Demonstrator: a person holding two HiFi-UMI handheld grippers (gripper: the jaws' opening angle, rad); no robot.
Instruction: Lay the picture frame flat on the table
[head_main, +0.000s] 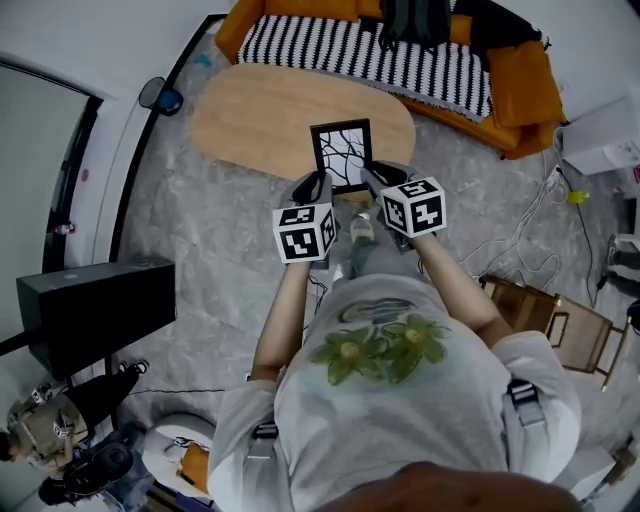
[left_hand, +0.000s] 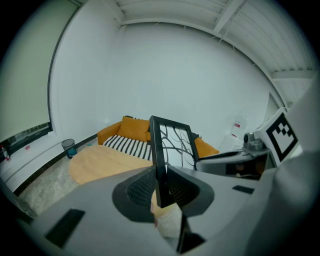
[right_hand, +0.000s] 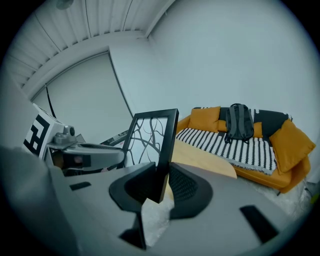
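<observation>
Black box (head_main: 95, 310): we see it at the far left of the head view, standing on the grey carpet.
Waste bin (head_main: 160, 95): a small dark bin by the wall, beyond the table's left end.
Table (head_main: 250, 130): a light wooden oval, bare on top, lying ahead of us.
Left gripper (head_main: 312, 187): its jaws are clamped on the frame's left bar; in the left gripper view (left_hand: 161, 187) both pads press the black bar near its lower end.
Picture frame (head_main: 342, 155): black, with a bare-branch print, held upright between the two grippers over the table's near edge. We cannot tell whether its bottom touches the tabletop.
Right gripper (head_main: 378, 180): its jaws are clamped on the frame's right bar; in the right gripper view (right_hand: 161, 182) the bar stands squeezed between the pads.
Sofa (head_main: 520, 80): orange, with a black-and-white striped throw, behind the table.
Backpack (head_main: 415, 20): dark, sitting upright on the sofa.
Chair (head_main: 550, 320): brown-framed, on the floor to our right.
</observation>
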